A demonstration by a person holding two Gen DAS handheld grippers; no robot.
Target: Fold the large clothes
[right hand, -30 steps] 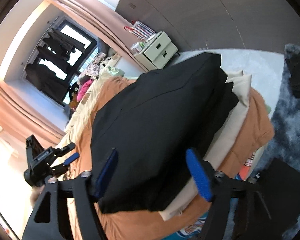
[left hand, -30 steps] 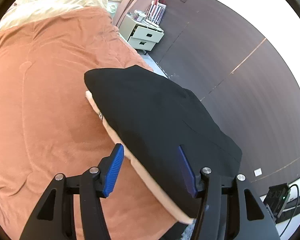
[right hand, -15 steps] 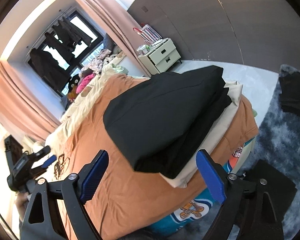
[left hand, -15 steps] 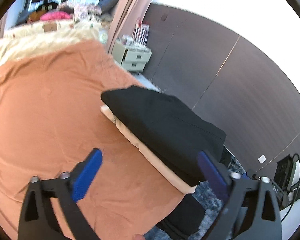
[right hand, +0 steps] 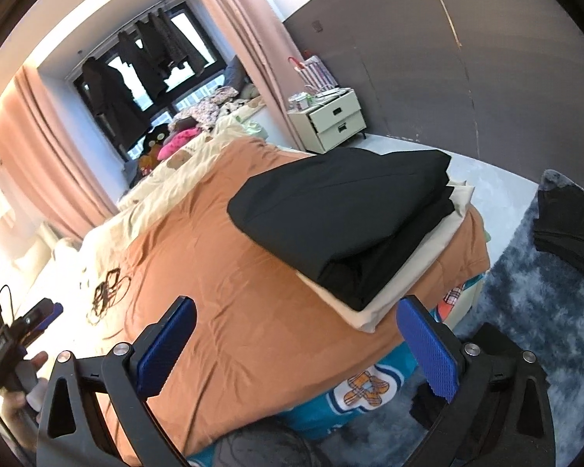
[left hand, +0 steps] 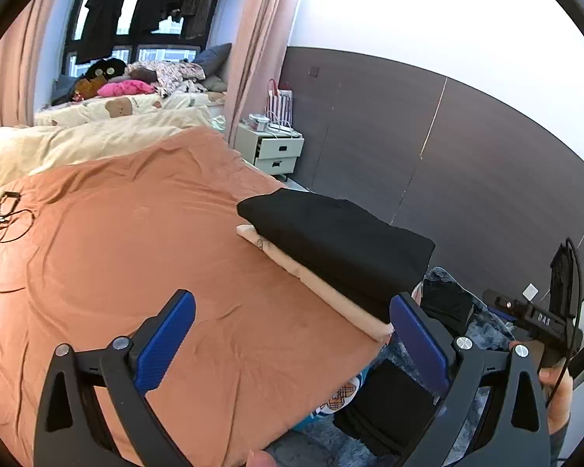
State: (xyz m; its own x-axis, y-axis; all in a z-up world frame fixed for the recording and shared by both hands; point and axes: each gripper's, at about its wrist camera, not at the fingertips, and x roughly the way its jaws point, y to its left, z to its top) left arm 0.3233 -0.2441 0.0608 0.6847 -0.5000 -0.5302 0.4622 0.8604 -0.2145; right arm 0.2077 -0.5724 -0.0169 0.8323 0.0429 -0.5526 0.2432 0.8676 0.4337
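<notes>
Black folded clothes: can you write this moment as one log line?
black folded garment on cream garment | bed | left gripper empty | right gripper opening, empty

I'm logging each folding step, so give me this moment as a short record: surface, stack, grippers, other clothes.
surface: orange bedspread
stack: folded black garment on a folded cream garment, near the bed's corner
left gripper: open, nothing between its fingers
right gripper: jaws opening, nothing between them
other clothes: dark folded pile on the blue rug
</notes>
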